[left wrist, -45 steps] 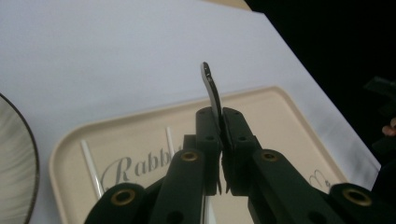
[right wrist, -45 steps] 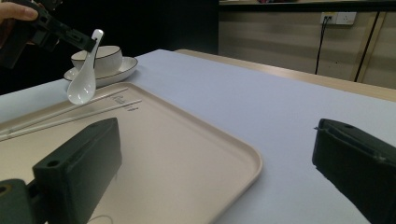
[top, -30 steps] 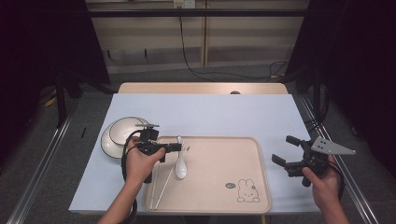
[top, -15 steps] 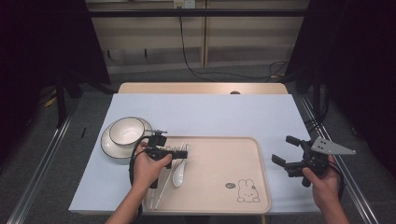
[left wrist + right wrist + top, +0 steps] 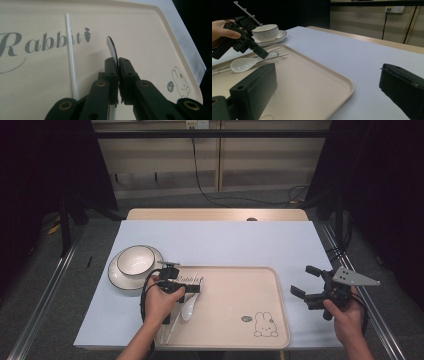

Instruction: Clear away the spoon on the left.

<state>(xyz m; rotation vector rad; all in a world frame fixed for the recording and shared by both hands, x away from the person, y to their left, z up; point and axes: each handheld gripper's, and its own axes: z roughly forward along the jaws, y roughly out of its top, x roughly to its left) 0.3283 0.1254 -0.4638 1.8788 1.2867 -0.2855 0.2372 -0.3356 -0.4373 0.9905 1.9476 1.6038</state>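
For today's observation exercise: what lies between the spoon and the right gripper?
In the high view, only bare tray with its rabbit print, then a strip of tablecloth, separates the spoon from the right gripper.

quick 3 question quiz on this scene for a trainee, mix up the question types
1. True or false: the left gripper has its jaws closed on the handle of the white spoon.
2. Where does the white bowl sit? A) on the tray B) on a plate beside the tray C) in the right gripper
3. Fill in: the right gripper hovers past the tray's right edge with its jaws ____.

Key
1. True: the spoon's handle is pinched between the pads, its bowl resting on the tray.
2. B: it rests on the plate, left of the tray.
3. Open, with nothing between them.
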